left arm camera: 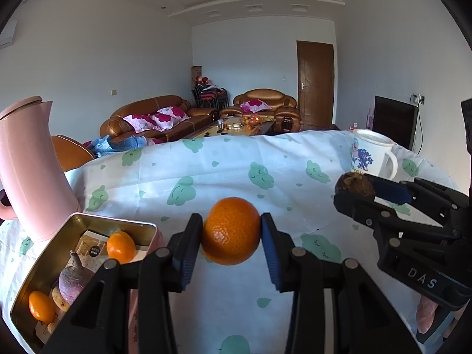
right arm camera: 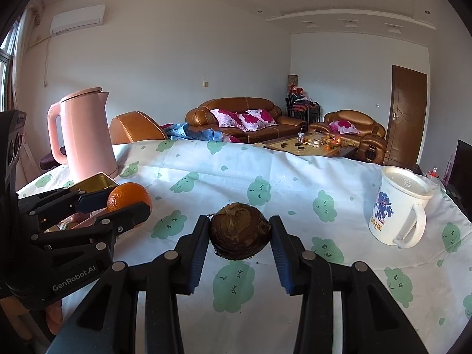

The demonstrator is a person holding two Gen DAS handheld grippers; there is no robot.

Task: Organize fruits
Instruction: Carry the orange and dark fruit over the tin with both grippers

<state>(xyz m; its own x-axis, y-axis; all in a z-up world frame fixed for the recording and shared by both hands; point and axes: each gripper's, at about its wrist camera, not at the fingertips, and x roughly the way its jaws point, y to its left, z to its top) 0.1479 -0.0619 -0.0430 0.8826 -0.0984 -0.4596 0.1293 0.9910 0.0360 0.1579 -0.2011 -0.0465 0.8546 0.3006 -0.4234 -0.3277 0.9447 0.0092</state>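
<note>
My left gripper (left arm camera: pixel 231 231) is shut on an orange tangerine (left arm camera: pixel 231 230), held just above the cloth. To its lower left sits a pink metal tin (left arm camera: pixel 44 261), open, holding two small tangerines (left arm camera: pixel 121 246), a purple root vegetable (left arm camera: pixel 76 280) and paper packets. My right gripper (right arm camera: pixel 240 233) is shut on a dark brown round fruit (right arm camera: pixel 240 234), its pads pressing both sides. In the left wrist view the right gripper (left arm camera: pixel 354 190) shows at the right with the brown fruit (left arm camera: pixel 355 184). In the right wrist view the left gripper (right arm camera: pixel 129 200) and its tangerine (right arm camera: pixel 128 196) show at the left.
A tall pink kettle (left arm camera: pixel 28 165) stands behind the tin. A white mug (right arm camera: pixel 396 206) with a blue print stands at the right on the cloth (right arm camera: pixel 295 177) with green cloud shapes. Beyond the table's far edge are brown sofas and a low table.
</note>
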